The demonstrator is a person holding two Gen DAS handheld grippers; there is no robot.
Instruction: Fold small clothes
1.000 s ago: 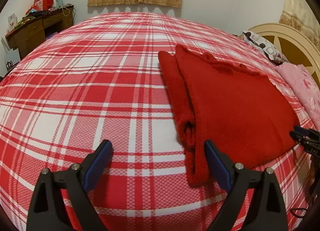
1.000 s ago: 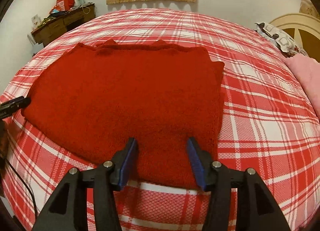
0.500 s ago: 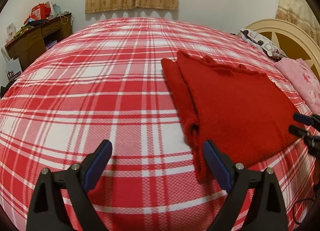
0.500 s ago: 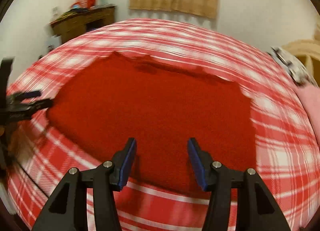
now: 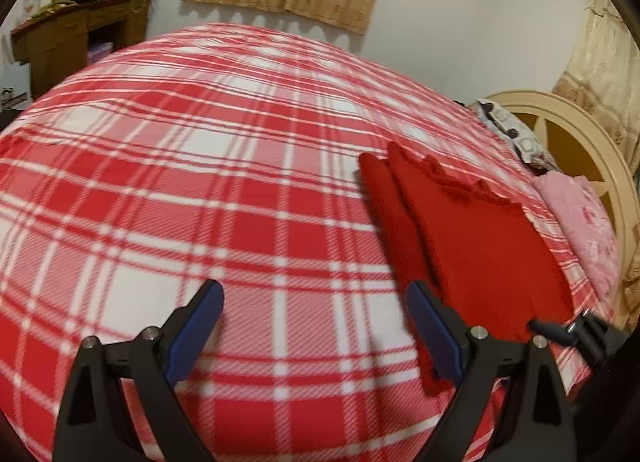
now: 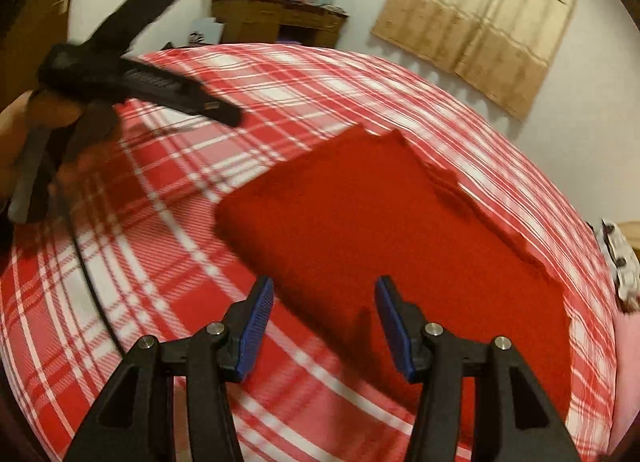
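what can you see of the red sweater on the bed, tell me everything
The red sweater is a thick, fuzzy knit, plain deep red. It lies flat on the red-and-white plaid bedspread, folded into a rough rectangle, with a narrower layer showing along its left edge in the left wrist view. The far edge is uneven. Neither claw touches it: the right claw hovers open over its near edge, and nothing else rests on it.

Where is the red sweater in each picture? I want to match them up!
Left wrist view: the red sweater lies at the right, past the right-hand finger.
Right wrist view: the red sweater fills the middle, just beyond the fingertips.
Shared landmark: the wooden desk by the far wall.
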